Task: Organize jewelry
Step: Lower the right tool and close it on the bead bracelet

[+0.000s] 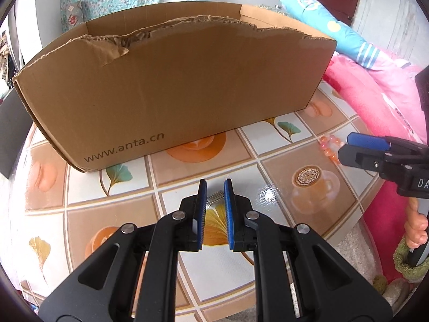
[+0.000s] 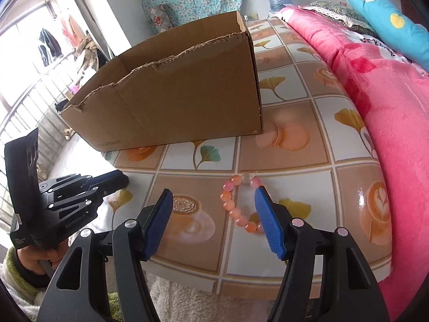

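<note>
One cardboard box (image 2: 171,94), one bead bracelet (image 2: 236,204), two tools.
Left tool (image 1: 215,187) nearly closed around a small silver piece (image 1: 215,197); right tool (image 2: 213,196) gapes over the bracelet on the surface (image 2: 295,139).

Cardboard box (image 1: 174,94): "www.anta.cn"; hand-held gripper (image 2: 80,204): "GenRobot.AI".

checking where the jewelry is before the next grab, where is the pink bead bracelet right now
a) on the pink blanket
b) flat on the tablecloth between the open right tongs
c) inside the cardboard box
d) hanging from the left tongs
b: the bracelet lies flat on the tablecloth, in front of the cardboard box, with the right tongs open around it and not pressing on it.
</note>
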The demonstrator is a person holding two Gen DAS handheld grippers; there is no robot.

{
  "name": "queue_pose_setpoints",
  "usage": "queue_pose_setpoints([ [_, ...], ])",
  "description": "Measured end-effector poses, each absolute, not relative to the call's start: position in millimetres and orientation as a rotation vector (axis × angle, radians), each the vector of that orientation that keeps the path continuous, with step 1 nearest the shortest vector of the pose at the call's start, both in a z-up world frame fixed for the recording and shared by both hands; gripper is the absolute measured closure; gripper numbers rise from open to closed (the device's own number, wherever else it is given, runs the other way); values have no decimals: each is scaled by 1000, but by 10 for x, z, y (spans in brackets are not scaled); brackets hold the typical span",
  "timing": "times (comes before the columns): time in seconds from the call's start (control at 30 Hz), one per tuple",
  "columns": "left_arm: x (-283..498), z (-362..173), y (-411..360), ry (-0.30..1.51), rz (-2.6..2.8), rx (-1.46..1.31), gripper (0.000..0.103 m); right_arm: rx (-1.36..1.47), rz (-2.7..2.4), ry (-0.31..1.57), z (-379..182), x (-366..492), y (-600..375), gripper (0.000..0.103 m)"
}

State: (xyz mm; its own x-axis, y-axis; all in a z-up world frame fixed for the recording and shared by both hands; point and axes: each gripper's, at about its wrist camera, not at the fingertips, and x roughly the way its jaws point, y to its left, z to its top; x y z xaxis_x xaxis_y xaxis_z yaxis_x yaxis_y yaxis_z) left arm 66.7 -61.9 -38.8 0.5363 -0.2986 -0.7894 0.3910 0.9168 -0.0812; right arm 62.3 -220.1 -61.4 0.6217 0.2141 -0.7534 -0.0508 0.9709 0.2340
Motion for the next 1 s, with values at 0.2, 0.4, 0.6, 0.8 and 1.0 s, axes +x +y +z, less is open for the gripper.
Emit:
queue_pose_setpoints([
  [0.2, 665, -396, -653, 914, -399, 114, 91, 170, 136, 939, -696, 700, -2145, 48],
  [0.4, 666, -401, -651, 913, -399, 106, 91, 142, 115, 963, -726, 725, -2106, 50],
  [0.6, 668, -397, -626, 914, -398, 96, 91, 116, 106, 970, -725, 752, -2057, 51],
  [0.8, 666, -394, -611, 914, -398, 93, 91, 102, 101, 975, -719, 778, -2024, 54],
  [1.0, 665, -396, -612, 914, -398, 94, 91, 98, 107, 980, -723, 789, -1987, 54],
])
